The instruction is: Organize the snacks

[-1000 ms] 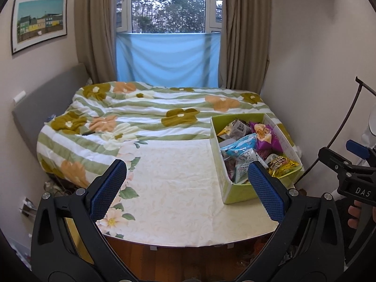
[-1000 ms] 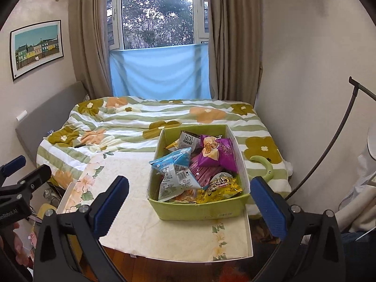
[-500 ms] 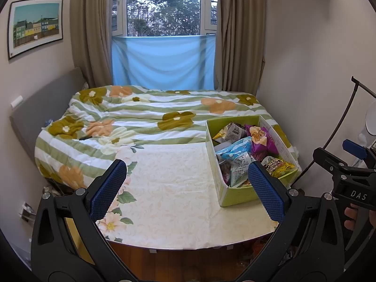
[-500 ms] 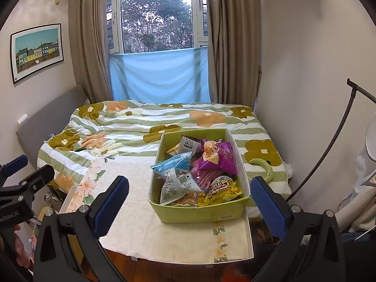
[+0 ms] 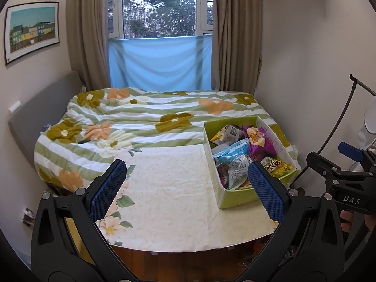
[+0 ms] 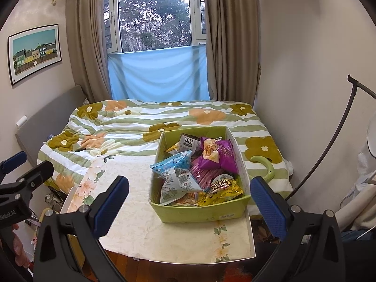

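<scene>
A green cardboard box (image 6: 199,212) stands on the right part of a table with a floral cloth (image 6: 141,230). It holds several snack packets: a purple one (image 6: 217,156), a light blue one (image 6: 175,164), a yellow one (image 6: 223,188), a dark "TATRE" one (image 6: 189,142). The box also shows in the left wrist view (image 5: 237,197), at the table's right. My left gripper (image 5: 188,190) is open and empty above the table's near left. My right gripper (image 6: 189,205) is open and empty, held short of the box's front wall.
A bed with a green-striped flowered quilt (image 5: 145,117) lies behind the table. A green curved handle (image 6: 265,166) rests on the quilt right of the box. A wall is close on the right; a thin black stand (image 6: 340,136) leans there. Wooden floor lies below the table's near edge.
Both grippers have drawn back and up a little; the box and table look slightly farther and lower in both views. Jaws stay open. Nothing on the table has moved.
</scene>
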`<action>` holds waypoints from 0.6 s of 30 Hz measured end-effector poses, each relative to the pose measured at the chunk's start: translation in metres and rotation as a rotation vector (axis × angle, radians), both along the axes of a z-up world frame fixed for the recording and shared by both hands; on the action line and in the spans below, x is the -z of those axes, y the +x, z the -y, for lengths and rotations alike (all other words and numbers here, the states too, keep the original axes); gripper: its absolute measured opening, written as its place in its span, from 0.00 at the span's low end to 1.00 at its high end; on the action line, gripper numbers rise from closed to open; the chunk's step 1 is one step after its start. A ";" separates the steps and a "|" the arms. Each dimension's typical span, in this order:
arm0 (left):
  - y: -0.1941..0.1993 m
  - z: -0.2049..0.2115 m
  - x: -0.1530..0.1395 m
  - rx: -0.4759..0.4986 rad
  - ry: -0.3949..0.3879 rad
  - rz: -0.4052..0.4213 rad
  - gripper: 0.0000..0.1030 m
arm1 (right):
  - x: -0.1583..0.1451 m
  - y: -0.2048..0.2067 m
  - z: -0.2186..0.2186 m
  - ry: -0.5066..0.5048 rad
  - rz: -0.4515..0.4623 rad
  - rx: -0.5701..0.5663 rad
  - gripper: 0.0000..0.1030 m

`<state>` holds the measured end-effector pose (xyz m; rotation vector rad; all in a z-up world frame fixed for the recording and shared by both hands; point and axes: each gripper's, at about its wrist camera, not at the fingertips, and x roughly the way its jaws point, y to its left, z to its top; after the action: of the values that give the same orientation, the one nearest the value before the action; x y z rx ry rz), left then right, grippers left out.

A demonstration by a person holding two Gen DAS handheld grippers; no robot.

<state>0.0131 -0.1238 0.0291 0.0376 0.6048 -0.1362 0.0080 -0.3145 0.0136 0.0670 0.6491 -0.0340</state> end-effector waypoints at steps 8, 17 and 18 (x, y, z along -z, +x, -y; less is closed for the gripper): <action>-0.002 0.003 -0.002 0.004 0.011 0.012 0.99 | 0.000 0.000 -0.001 -0.003 -0.001 0.001 1.00; -0.001 0.003 -0.003 -0.002 0.015 0.030 0.99 | 0.000 0.002 -0.001 -0.004 -0.001 0.000 1.00; -0.001 0.003 -0.003 -0.003 0.015 0.030 0.99 | 0.000 0.002 -0.001 -0.004 -0.001 0.000 1.00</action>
<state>0.0120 -0.1268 0.0317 0.0537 0.5761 -0.1283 0.0099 -0.3133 0.0136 0.0635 0.6503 -0.0355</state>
